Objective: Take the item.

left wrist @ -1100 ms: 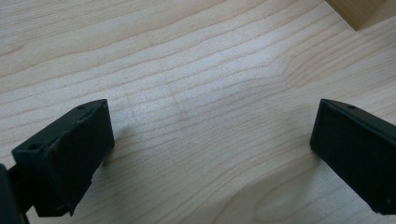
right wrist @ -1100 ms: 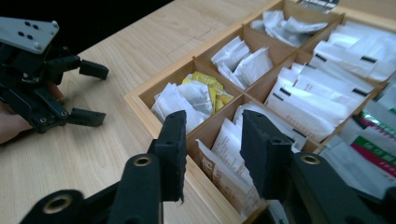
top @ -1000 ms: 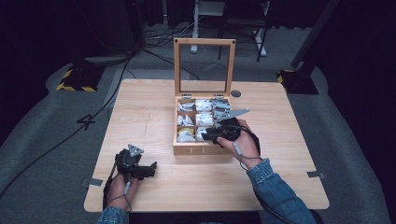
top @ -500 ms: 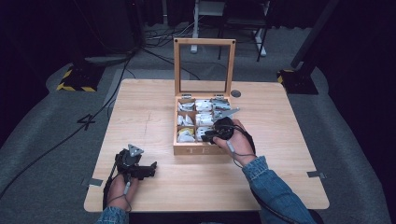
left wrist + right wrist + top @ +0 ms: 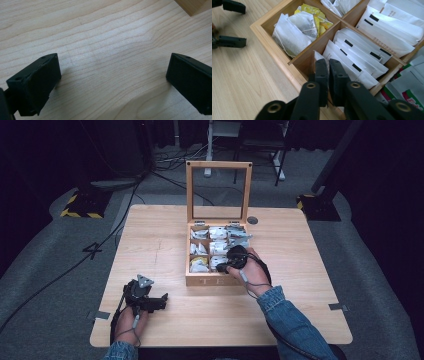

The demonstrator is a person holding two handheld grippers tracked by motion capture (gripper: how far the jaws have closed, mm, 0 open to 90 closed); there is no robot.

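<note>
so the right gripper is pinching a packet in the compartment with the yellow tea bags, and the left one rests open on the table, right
Not quite. The right gripper is shut on a white packet in the compartment of white packets with black marks, next to the one with the yellow tea bags; the right gripper view shows this. The left gripper does rest open on the table.

Matt wooden box (image 5: 274, 53), paper sachets (image 5: 359, 62) (probably smooth); matt black tool (image 5: 328, 75).

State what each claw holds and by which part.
Right claw: shut on a white tea packet, at its top edge. Left claw: open, holding nothing.
</note>
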